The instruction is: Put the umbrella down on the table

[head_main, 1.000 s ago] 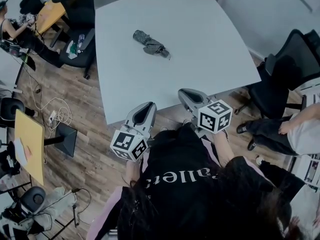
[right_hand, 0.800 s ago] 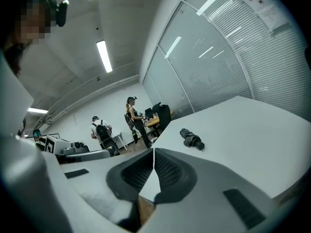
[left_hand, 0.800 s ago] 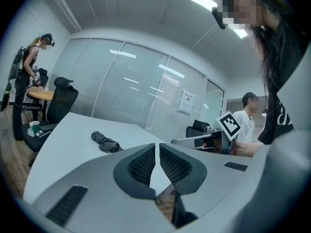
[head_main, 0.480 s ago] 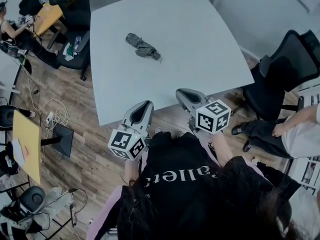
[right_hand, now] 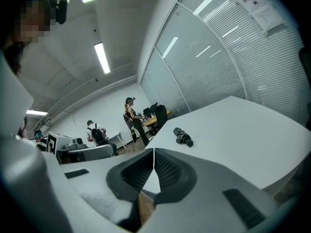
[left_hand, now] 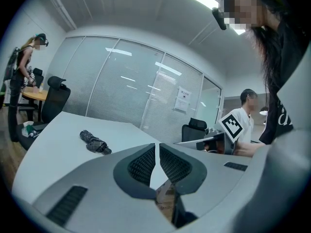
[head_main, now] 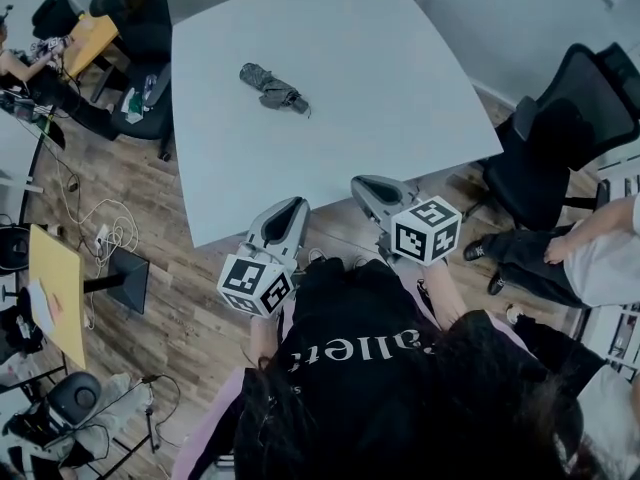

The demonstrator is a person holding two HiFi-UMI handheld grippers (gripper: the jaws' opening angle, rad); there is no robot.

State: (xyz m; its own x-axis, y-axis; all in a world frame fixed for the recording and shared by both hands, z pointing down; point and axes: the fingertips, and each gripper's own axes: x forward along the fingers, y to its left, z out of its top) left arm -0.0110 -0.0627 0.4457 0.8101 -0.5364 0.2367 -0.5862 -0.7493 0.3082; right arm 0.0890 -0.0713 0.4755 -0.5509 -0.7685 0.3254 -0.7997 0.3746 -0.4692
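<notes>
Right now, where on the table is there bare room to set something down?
Nearly the whole table is bare: the wide right half toward the black office chair, and the near strip below the folded umbrella. Only the far left part, around the umbrella, is taken.

Tabletop: pale grey rectangular table (head_main: 400, 88) open, except 1 folded dark umbrella (head_main: 270, 88) near its far-left side.
Table's right edge: black mesh office chair (head_main: 575, 118) close.
Table's near edge: open.
</notes>
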